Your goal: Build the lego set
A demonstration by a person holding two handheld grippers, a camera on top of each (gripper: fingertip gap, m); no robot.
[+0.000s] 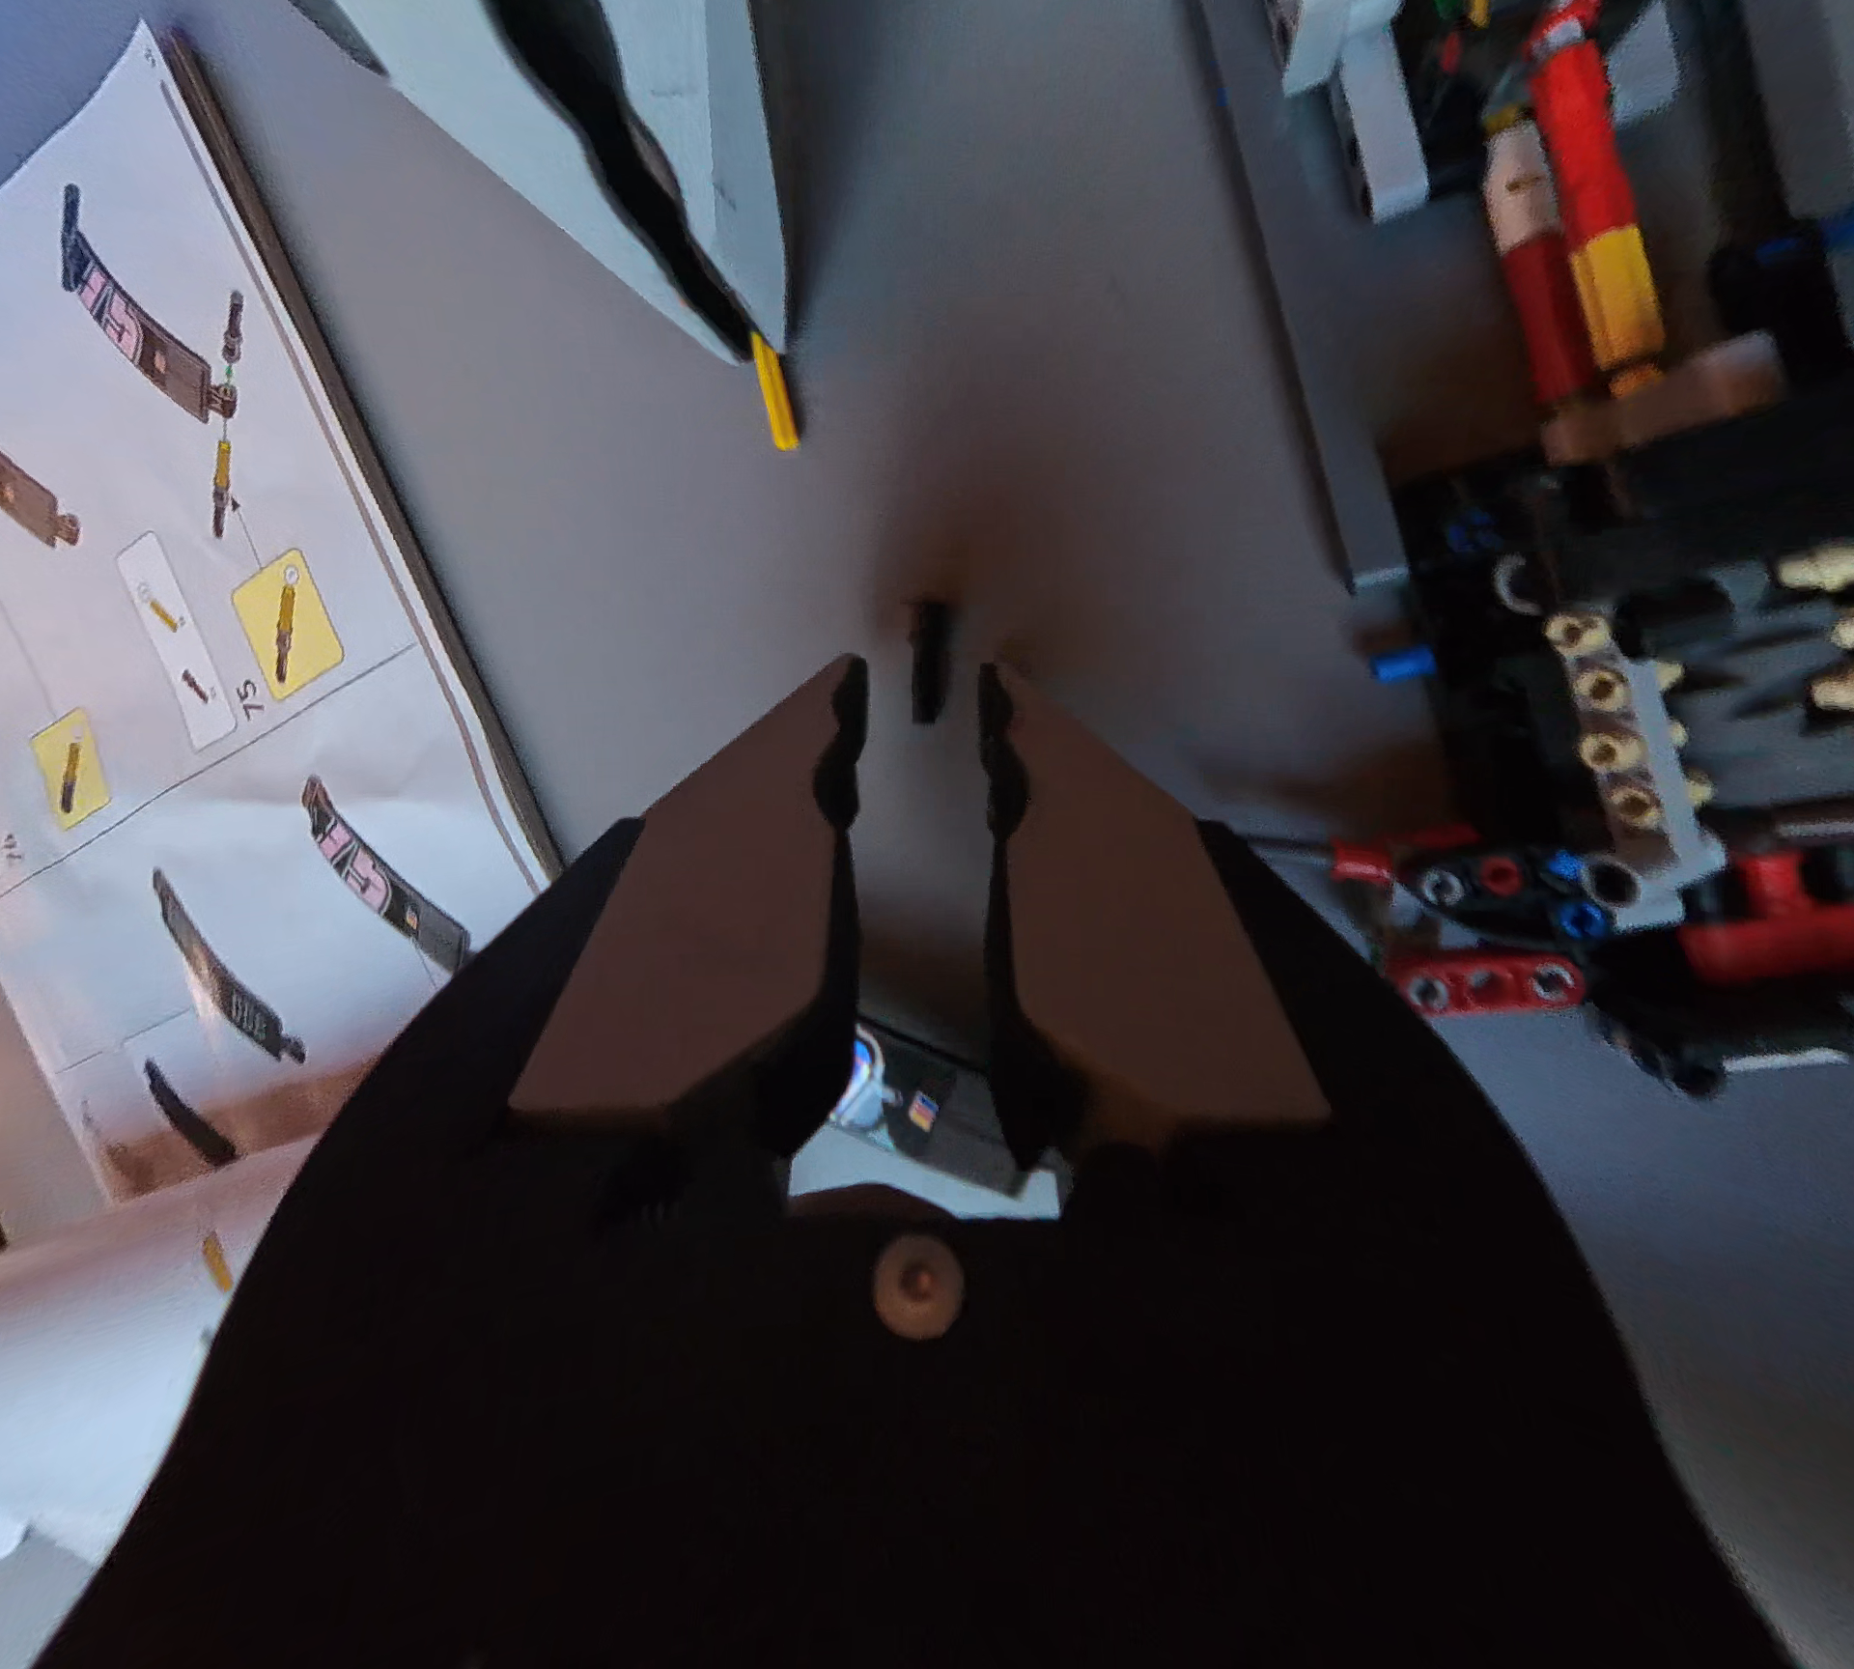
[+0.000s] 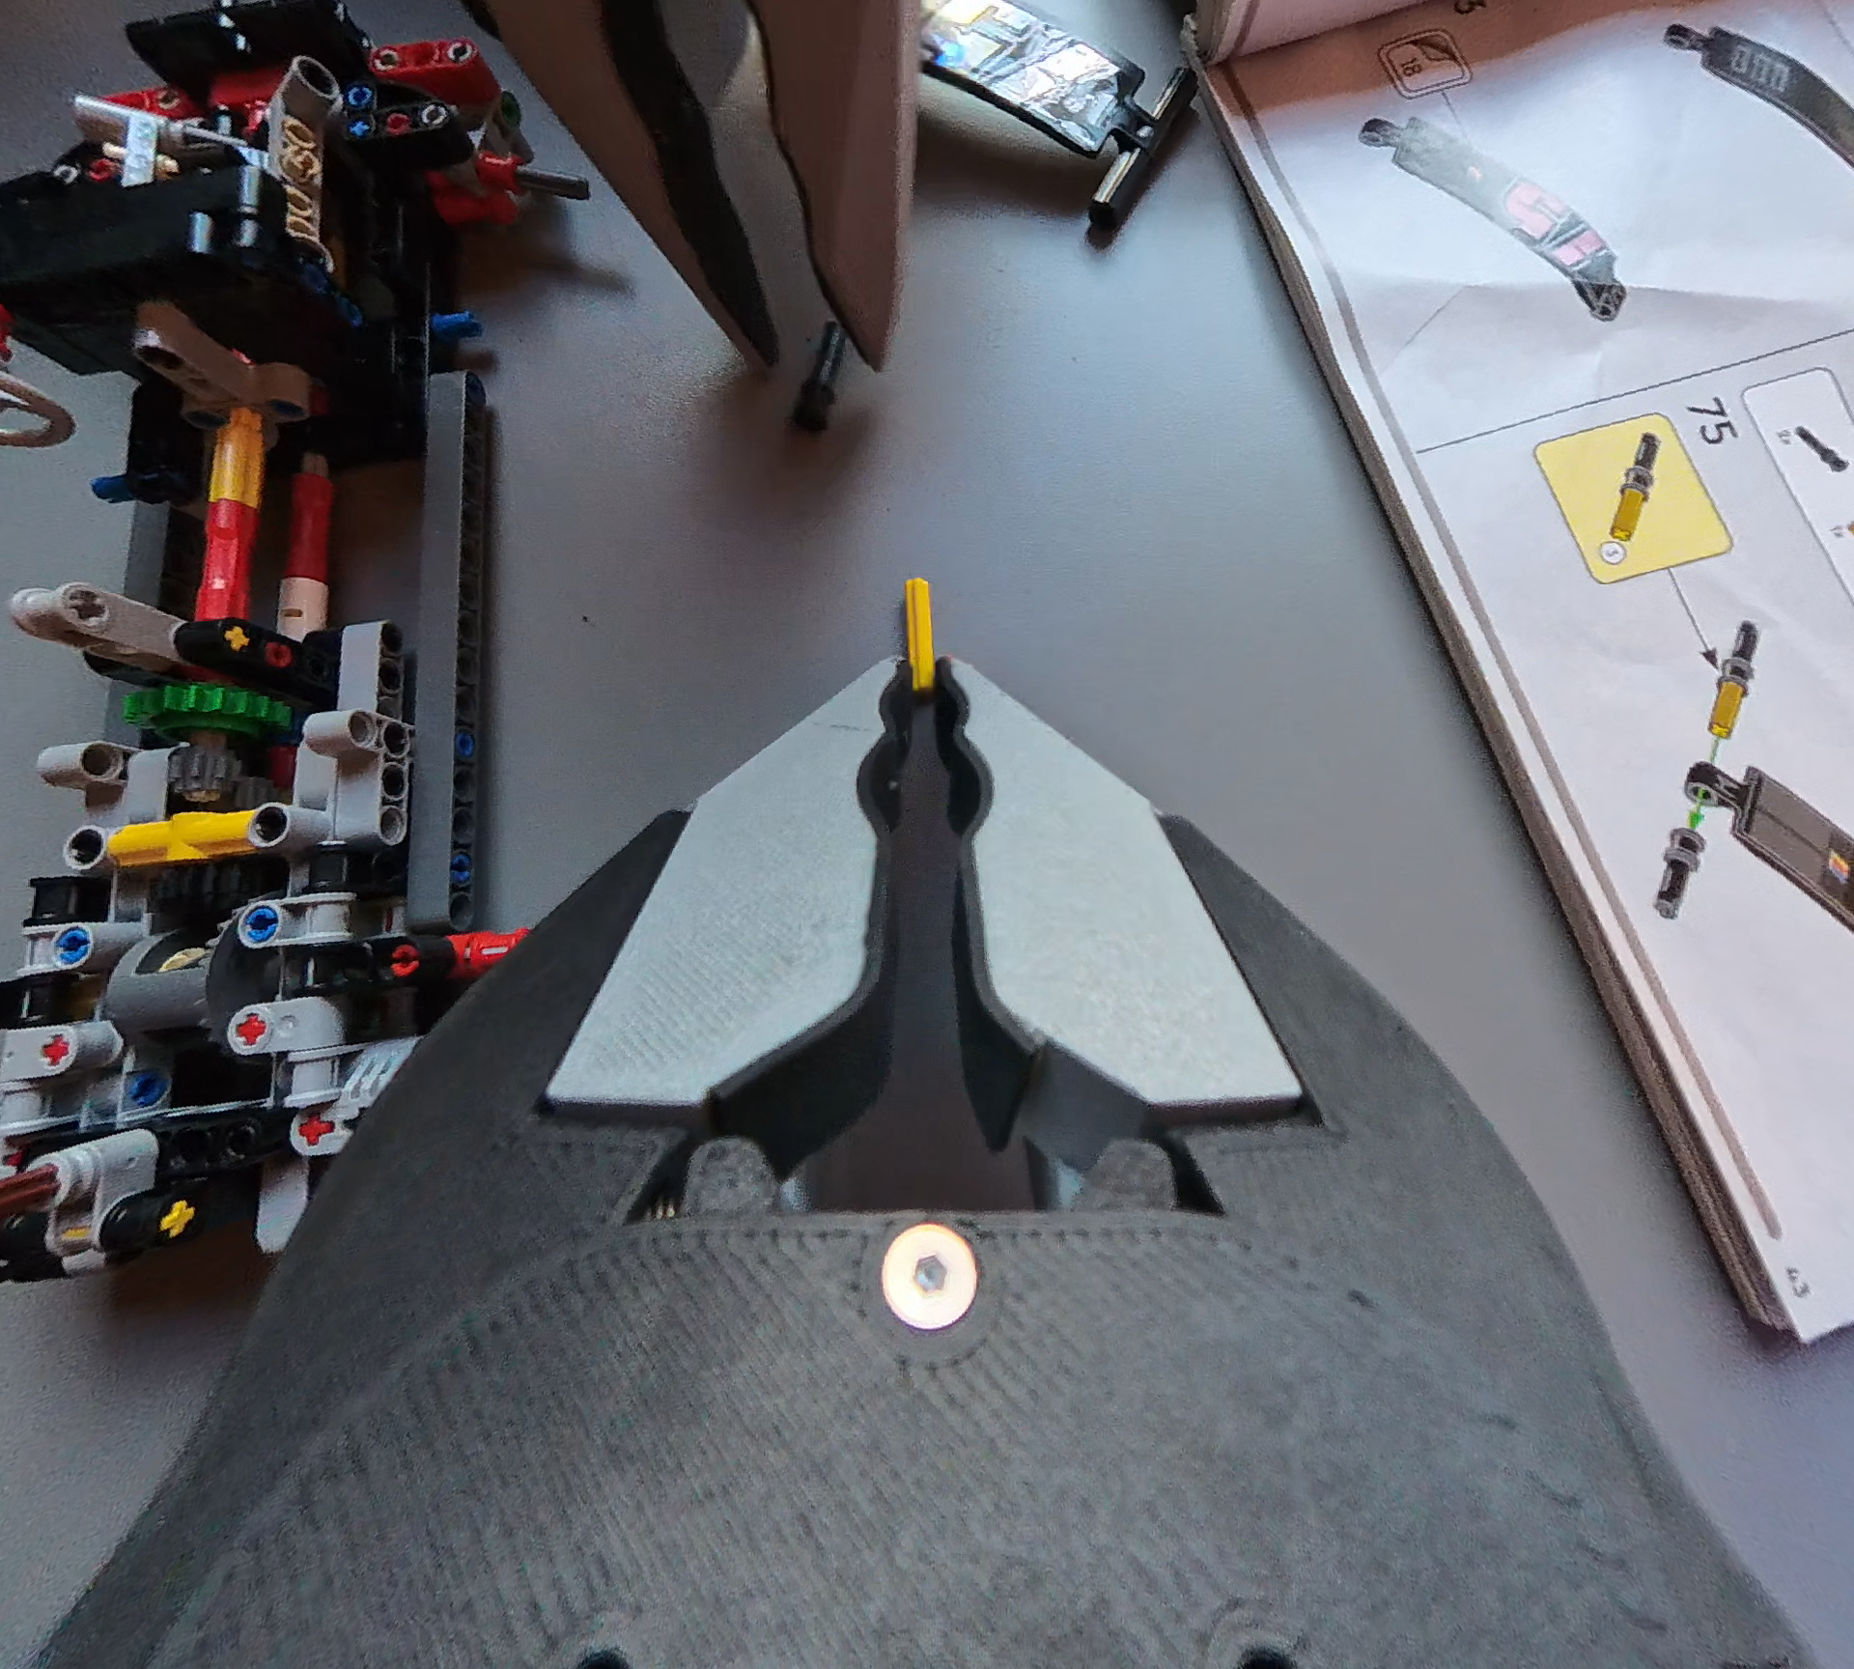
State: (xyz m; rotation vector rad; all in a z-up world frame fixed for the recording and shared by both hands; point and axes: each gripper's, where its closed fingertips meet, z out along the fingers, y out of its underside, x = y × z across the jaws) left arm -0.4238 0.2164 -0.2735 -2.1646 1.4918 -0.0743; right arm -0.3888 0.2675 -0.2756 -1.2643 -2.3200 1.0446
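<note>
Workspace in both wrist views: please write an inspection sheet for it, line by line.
Surface: grey table, matte.
Job's things: small black pin lying on the table; yellow axle.
Clutter: half-built brick model; open instruction booklet; curved black panel.
Grippers: left gripper open, fingertips astride the pin, gaps on both sides; right gripper shut on the yellow axle.
Cables: nothing seen.
Surroundings: nothing seen beyond the table.
</note>
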